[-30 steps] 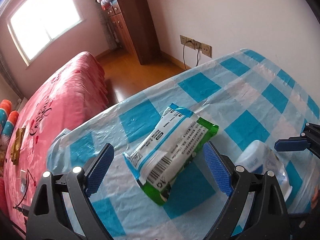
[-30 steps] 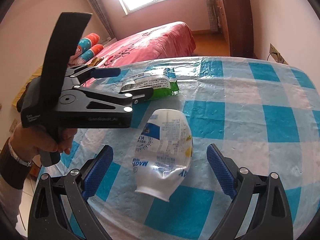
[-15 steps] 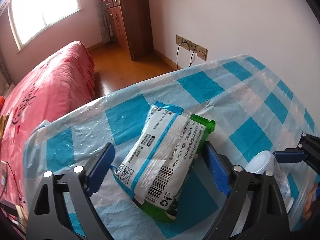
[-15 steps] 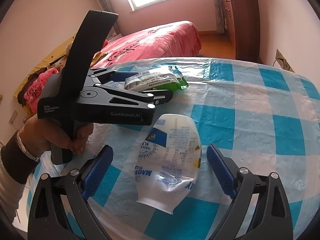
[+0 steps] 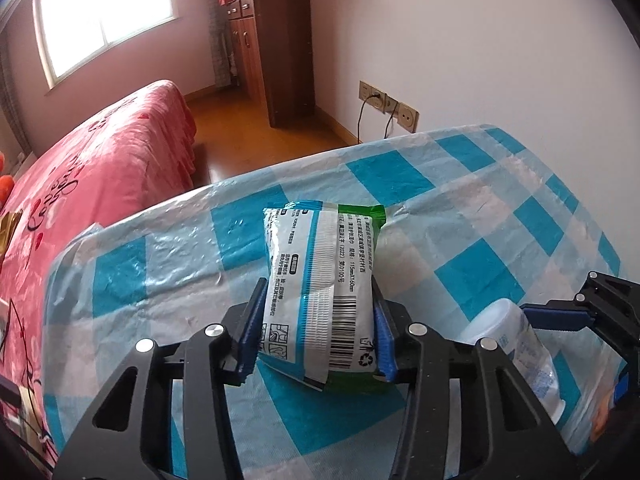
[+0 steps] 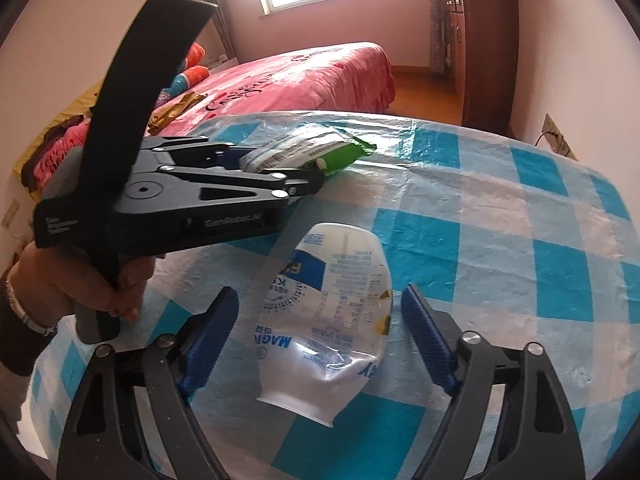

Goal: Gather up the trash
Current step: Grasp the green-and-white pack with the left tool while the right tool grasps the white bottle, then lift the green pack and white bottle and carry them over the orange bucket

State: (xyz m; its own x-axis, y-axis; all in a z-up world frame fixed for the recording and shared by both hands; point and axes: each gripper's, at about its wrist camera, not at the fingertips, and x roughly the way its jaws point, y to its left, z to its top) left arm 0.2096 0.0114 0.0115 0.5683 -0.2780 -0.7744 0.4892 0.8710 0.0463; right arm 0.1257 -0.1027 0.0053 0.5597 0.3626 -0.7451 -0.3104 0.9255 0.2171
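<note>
1. The left gripper (image 5: 318, 338) tilts down over the table (image 5: 500, 208); its jaws are closing, pads pressing both sides of the packet (image 5: 320, 280).
2. A hand (image 6: 80, 284) wraps that gripper's grip; a band sits on the wrist.
3. The right gripper (image 6: 320, 340) also tilts down, jaws closing around the crushed bottle (image 6: 332, 320), pads still apart from it.
4. Both pieces of trash lie on the checked cloth, near each other.
5. The packet shows a barcode and "(2022)"; the bottle reads "MAG"; the gripper body reads "GenRobot.AI".
</note>
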